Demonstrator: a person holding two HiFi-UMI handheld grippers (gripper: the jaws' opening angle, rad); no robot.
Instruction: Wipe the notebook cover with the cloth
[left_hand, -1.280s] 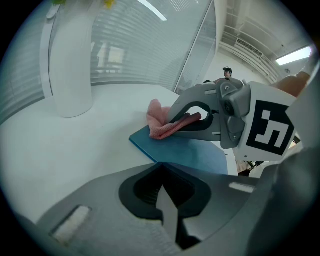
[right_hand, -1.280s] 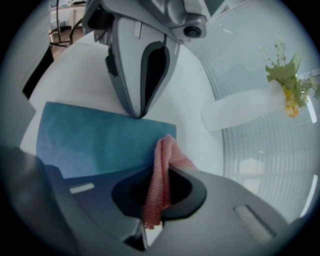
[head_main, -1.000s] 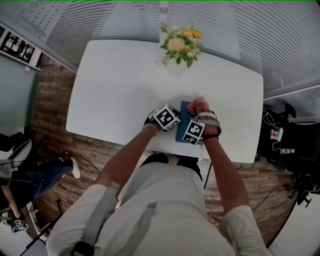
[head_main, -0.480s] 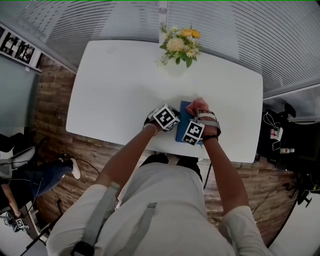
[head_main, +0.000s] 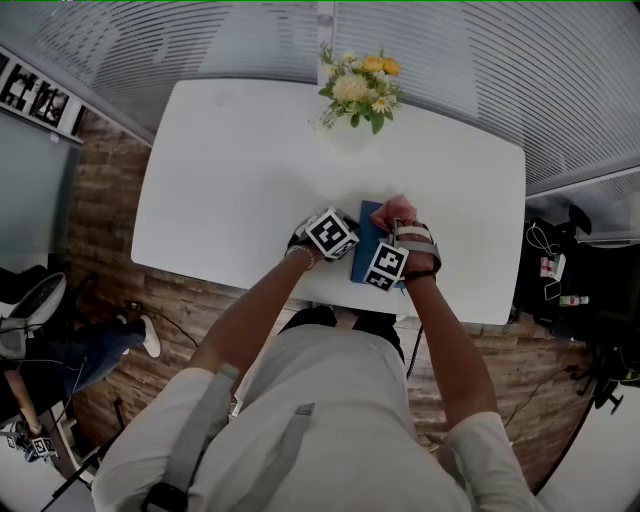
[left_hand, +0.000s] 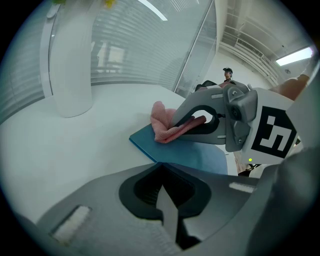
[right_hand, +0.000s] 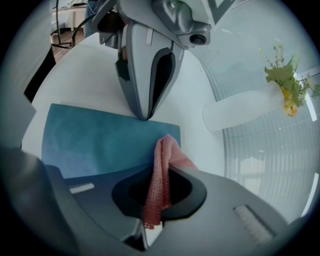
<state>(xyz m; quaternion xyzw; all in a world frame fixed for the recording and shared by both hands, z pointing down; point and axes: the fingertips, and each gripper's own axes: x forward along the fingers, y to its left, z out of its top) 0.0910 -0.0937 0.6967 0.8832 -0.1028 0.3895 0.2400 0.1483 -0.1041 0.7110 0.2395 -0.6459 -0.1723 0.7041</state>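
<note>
Right gripper view shows the right gripper (right_hand: 162, 172) clamped on a pink knitted cloth (right_hand: 167, 150). The fabric is pinched deep between the jaws, and a folded bunch spills out past their tips. That loose bunch rests on the far right part of the blue notebook (right_hand: 100, 140), so I judge it to be the wiping pad, with the hard jaws kept off the cover.

The left gripper (right_hand: 145, 111) has its jaws together with nothing between them. Their joined tip bears down on the notebook's far left edge, just beside the cloth. This looks like a hold-down, pinning the light book so that the wiping strokes don't drag it across the smooth white table (head_main: 230, 170).

In the head view the notebook lies at the table's near edge, right of centre, right in front of the person. Both grippers are over it, the left on its left side and the right on its right. The white vase (left_hand: 70, 65) with yellow flowers (head_main: 362, 92) stands at the far edge, well apart from the work.

Most of the cover, toward the near side, lies bare for wiping.
</note>
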